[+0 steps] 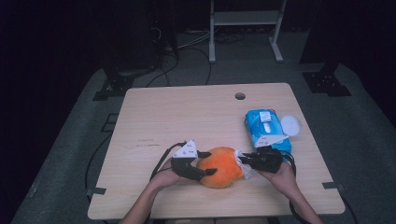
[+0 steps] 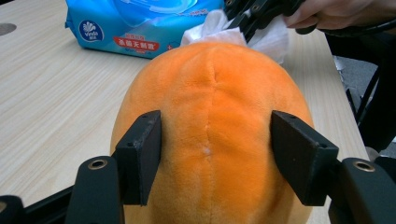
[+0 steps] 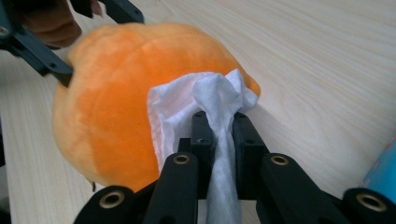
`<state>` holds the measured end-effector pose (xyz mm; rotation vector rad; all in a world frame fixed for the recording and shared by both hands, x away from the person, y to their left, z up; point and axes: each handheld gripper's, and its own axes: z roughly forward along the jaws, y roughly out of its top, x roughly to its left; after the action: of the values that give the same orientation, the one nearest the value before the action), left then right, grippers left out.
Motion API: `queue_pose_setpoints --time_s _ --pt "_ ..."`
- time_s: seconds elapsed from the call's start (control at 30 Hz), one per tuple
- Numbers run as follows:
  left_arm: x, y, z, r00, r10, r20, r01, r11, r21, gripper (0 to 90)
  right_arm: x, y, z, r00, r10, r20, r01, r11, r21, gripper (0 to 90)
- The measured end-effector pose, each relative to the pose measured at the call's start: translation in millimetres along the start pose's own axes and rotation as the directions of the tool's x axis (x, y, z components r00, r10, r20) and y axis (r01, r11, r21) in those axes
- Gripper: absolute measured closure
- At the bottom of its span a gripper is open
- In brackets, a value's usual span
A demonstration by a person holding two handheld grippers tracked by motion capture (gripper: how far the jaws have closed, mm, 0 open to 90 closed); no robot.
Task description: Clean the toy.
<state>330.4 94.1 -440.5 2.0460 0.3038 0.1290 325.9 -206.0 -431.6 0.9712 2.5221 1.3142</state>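
Lying near the front edge of the bench point(image 1: 154, 116), the orange plush toy point(image 1: 220, 166) is sitting between both hands in the high view. Left tongs point(image 1: 209, 163) are reaching in level from the left, forearm entering from the bottom; right tongs point(image 1: 243, 160) are pointing inward from the right, beside the blue wipes pack point(image 1: 266, 128).

Left gripper view: the pads are pressing into the toy's point(image 2: 212, 135) flanks, clamped on it.

Right gripper view: right tongs point(image 3: 221, 126) are pinching a white wipe point(image 3: 196, 100) tight, wipe lying against the toy point(image 3: 116, 93).
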Motion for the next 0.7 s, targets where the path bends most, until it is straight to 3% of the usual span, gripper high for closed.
queue_pose_setpoints --time_s 0.17,0.27,0.43,0.5,0.7 --pt "0.4 0.0 0.6 0.9999 -0.001 -0.012 0.001 1.0 -0.002 35.4 14.9 12.9 -6.4 0.9983 -0.048 -0.031 0.046 0.997 -0.069 80.6" --pt "2.1 0.1 -1.6 0.9997 -0.01 -0.024 0.01 1.0 -0.002 34.5 18.9 11.3 -5.4 0.998 -0.055 -0.03 0.054 0.997 -0.052 80.6" --pt "3.6 0.9 -1.7 0.9992 -0.023 -0.033 0.023 0.9997 -0.001 33.4 12.0 1.6 -6.6 0.999 -0.037 -0.025 0.037 0.999 0.0 80.5" --pt "2.0 1.1 -0.1 0.9994 -0.02 -0.027 0.02 0.9998 0.001 33.6 12.6 1.8 -7.6 0.999 -0.037 -0.026 0.037 0.999 -0.008 80.5" --pt "-7.8 4.8 4.5 0.9988 0.049 0.006 -0.049 0.9987 0.011 34.3 23.8 15.9 -9.0 0.996 -0.083 -0.034 0.08 0.994 -0.072 80.5"
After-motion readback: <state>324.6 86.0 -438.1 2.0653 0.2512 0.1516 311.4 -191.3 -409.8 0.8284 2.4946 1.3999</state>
